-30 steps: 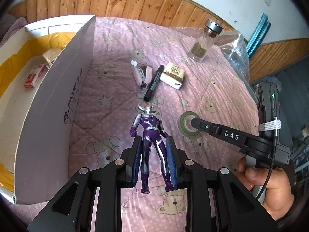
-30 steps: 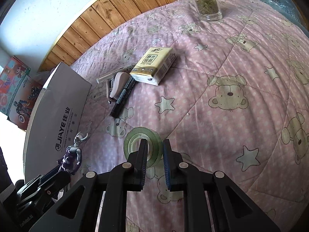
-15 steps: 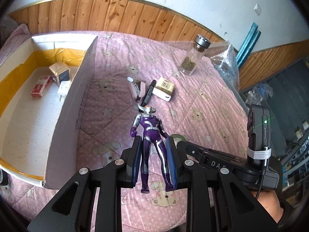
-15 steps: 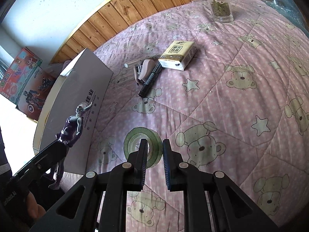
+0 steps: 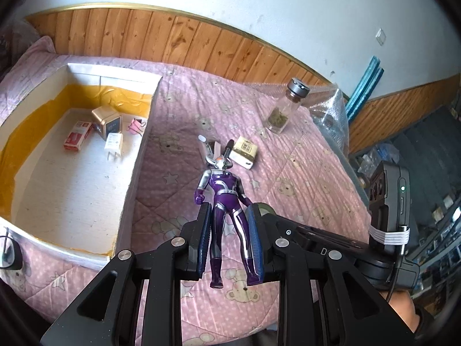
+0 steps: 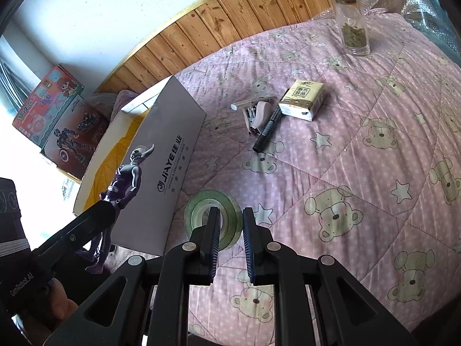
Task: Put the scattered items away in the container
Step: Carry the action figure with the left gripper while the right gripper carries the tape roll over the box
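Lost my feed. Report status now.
Left gripper shut on purple figure, lifted beside white box. Right gripper clamps green tape roll. Marker, stapler, tissue pack, jar remain on quilt. Path clear.

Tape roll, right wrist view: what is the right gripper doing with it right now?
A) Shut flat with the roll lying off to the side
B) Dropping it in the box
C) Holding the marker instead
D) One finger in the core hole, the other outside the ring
D: the right gripper straddles the green tape roll's wall, one finger in the core, one outside.

Box (image 5: 138, 155) left of marker (image 6: 267, 129).
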Demonstrator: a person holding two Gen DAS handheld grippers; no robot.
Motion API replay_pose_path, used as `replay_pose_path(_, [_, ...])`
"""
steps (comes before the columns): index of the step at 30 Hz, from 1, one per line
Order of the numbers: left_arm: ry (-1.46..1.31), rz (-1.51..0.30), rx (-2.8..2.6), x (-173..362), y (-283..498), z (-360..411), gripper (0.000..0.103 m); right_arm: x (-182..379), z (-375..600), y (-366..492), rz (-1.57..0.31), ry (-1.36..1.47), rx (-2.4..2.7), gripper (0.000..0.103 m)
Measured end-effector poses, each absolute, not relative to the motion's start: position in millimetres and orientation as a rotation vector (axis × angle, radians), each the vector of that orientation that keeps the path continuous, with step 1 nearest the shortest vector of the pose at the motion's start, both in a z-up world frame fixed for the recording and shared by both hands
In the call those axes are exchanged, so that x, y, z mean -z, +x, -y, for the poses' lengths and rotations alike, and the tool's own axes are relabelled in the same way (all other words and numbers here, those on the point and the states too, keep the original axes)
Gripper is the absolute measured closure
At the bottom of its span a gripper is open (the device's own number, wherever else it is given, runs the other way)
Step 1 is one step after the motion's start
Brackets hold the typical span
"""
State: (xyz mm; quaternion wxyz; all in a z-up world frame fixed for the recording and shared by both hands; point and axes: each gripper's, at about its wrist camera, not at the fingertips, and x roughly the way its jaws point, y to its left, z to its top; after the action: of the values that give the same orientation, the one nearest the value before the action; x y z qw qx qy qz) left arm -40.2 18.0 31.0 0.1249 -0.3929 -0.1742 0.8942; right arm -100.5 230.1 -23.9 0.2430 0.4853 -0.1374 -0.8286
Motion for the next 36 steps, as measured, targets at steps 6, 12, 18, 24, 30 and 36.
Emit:
replay_pose_path(6, [-1.098,0.562,-2.623,-42,-30,-1,0.077,6,-215,-91,0.351,1.28,2.255,0.086])
replay_pose_path(12, [-1.069,0.612,-2.638,-48,-23,18,0.077,-8,-197,-85,0.321,1.242,2.24,0.086])
replay_pose_path(18, [-1.046,0.653,-2.652,-51,-19,37,0.077,-23,-180,-82,0.3,1.211,2.225,0.086])
replay_pose_path(24, [-1.024,0.685,-2.672,-56,-16,53,0.077,-38,-163,-78,0.275,1.173,2.21,0.086])
replay_pose_path(30, [-1.009,0.712,-2.688,-59,-13,67,0.077,-48,-147,-74,0.252,1.15,2.19,0.086])
replay_pose_path(36, [-0.999,0.747,-2.693,-61,-9,79,0.077,-56,-131,-68,0.23,1.127,2.172,0.086])
